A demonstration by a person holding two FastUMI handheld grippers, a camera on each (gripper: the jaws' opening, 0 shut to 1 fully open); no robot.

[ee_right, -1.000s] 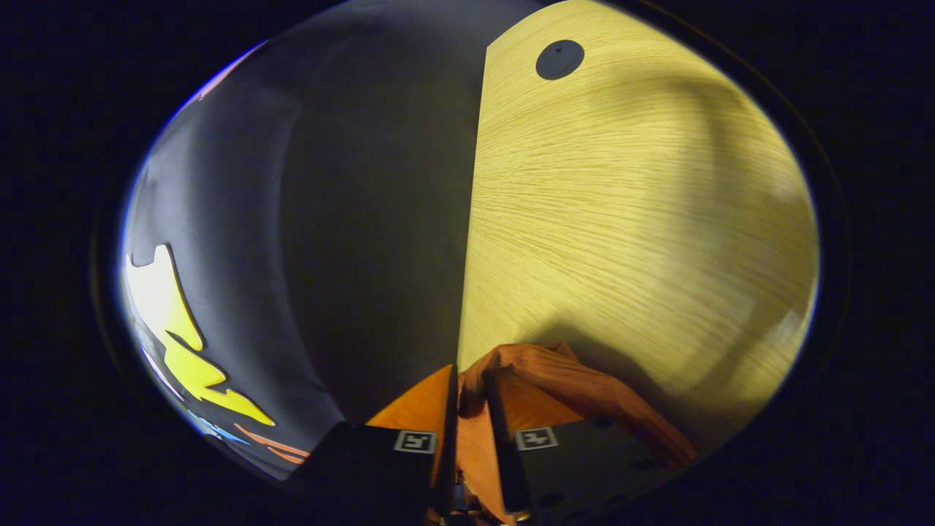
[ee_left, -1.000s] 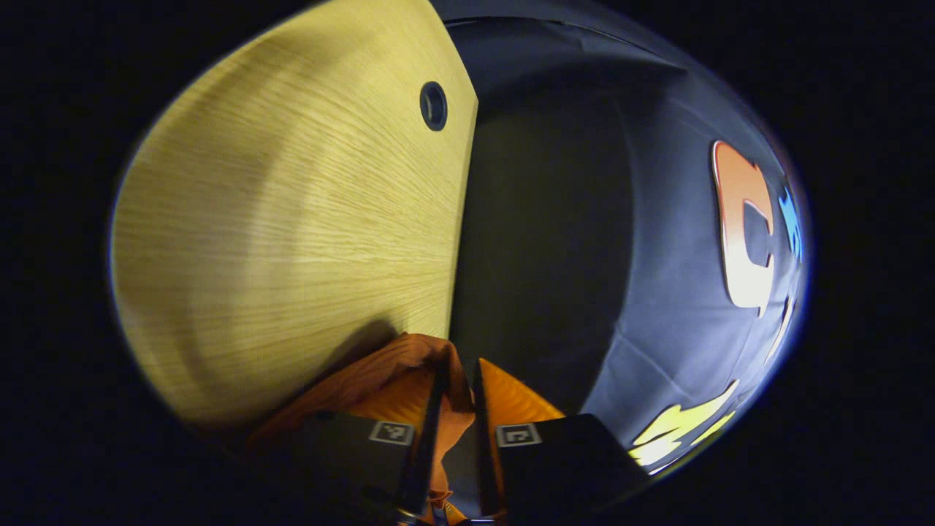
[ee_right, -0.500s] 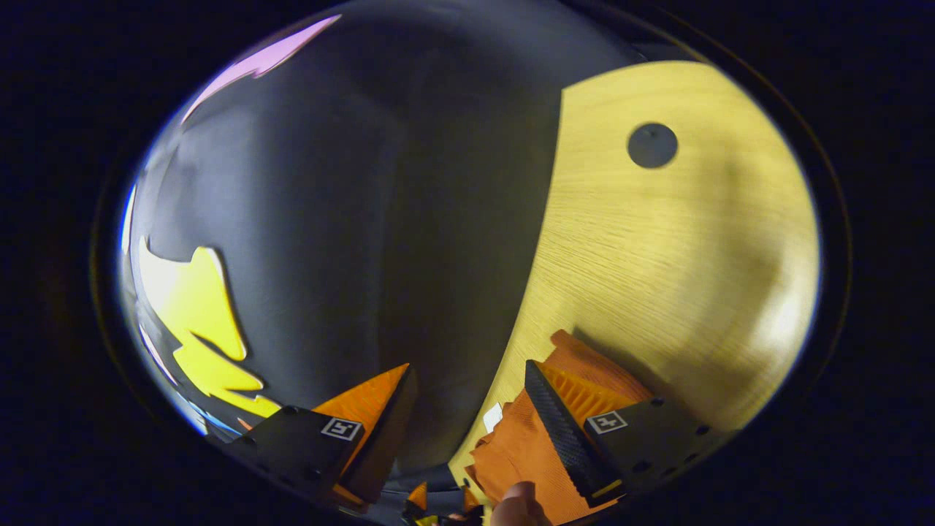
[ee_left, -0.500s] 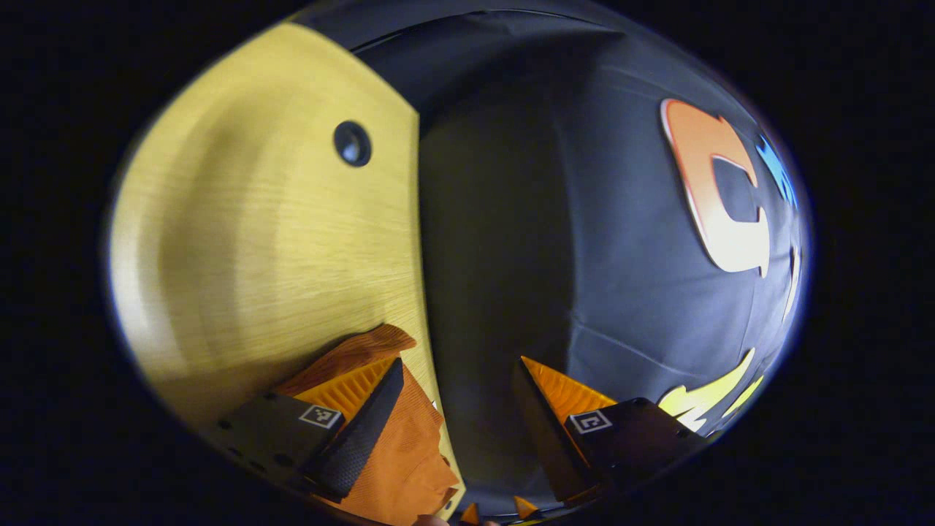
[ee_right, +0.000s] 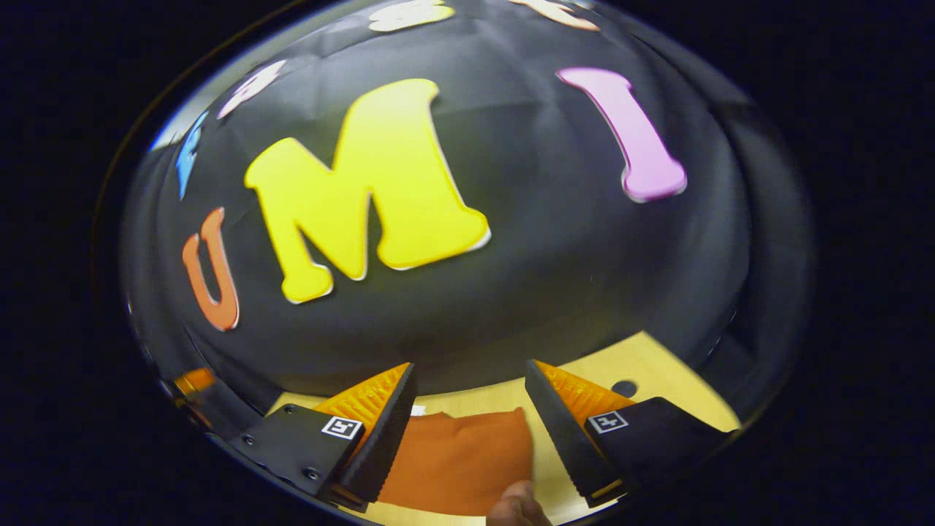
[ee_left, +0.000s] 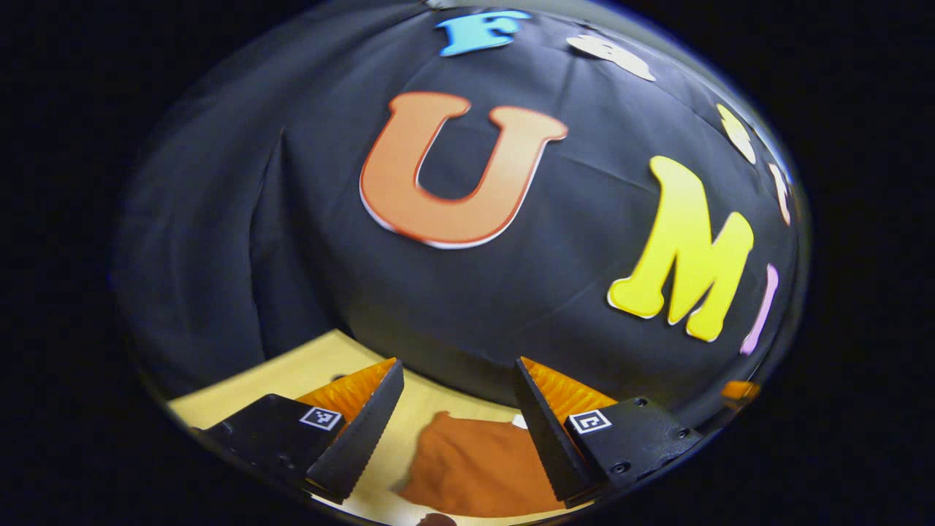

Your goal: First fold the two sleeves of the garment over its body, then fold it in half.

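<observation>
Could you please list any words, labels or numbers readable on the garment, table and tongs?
No readable text on any of these.
Square markers on left tongs and right tongs: coded patterns, no words.
Small white tag at the orange garment edge: too small to read.
Table: none.

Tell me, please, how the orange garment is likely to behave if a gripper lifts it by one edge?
The garment lies flat on the table, so it probably droops. It looks thin, so it is likely light. Its folds may open.
</observation>
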